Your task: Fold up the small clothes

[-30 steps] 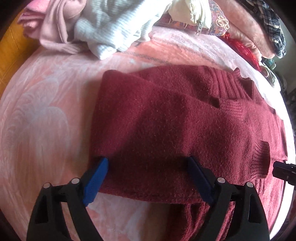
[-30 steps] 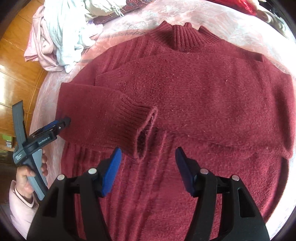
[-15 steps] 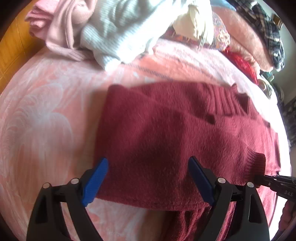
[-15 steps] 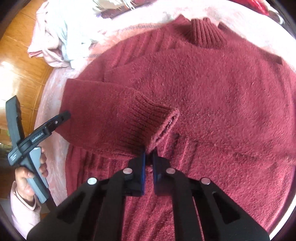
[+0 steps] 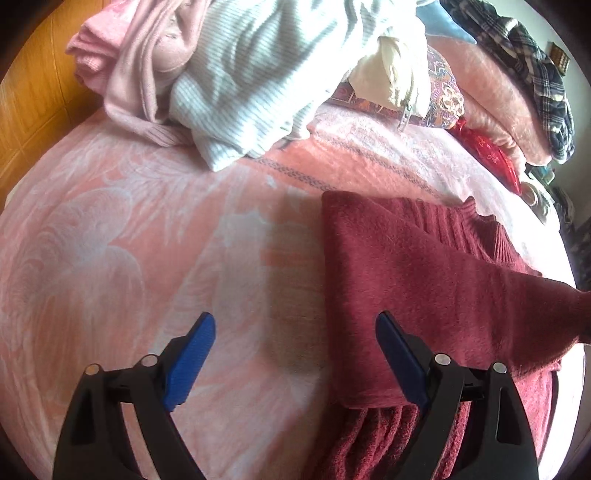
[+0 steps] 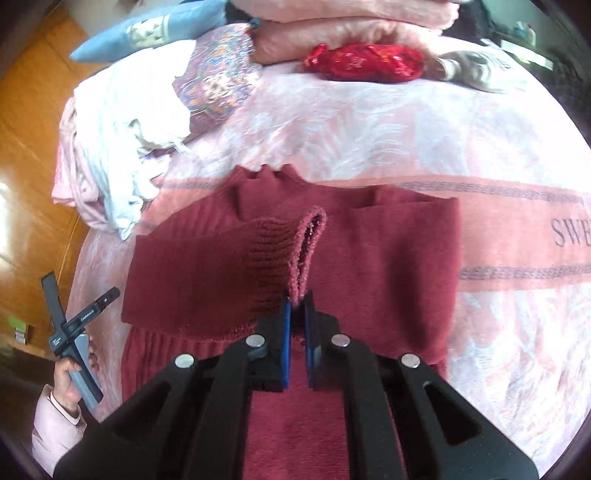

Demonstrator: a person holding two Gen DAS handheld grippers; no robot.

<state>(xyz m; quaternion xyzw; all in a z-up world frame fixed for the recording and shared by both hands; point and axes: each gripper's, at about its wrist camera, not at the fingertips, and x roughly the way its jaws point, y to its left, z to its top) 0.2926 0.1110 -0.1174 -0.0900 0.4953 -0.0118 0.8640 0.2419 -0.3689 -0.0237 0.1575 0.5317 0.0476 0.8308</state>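
Note:
A dark red knit sweater point(image 6: 388, 258) lies on the pink bedspread point(image 6: 369, 122), collar away from me, both sleeves folded across the body. My right gripper point(image 6: 298, 302) is shut on the ribbed cuff point(image 6: 306, 243) of the sweater's left sleeve and holds it lifted above the body. In the left wrist view the sweater point(image 5: 406, 280) lies to the right and the lifted sleeve stretches off to the right edge. My left gripper point(image 5: 295, 332) is open and empty, over the bedspread point(image 5: 129, 240) at the sweater's left edge. It also shows in the right wrist view point(image 6: 79, 317), held at the far left.
A pile of pink and white striped clothes point(image 5: 221, 74) lies at the back left. A patterned cushion point(image 6: 218, 81), a red shiny bag point(image 6: 362, 61) and folded pink blankets point(image 6: 332, 22) line the back. A wooden floor point(image 6: 26, 147) lies beyond the bed's left edge.
My right gripper closed on the sleeve cuff and lifted it up and back. My left gripper pulled away left, off the sweater's edge, staying open.

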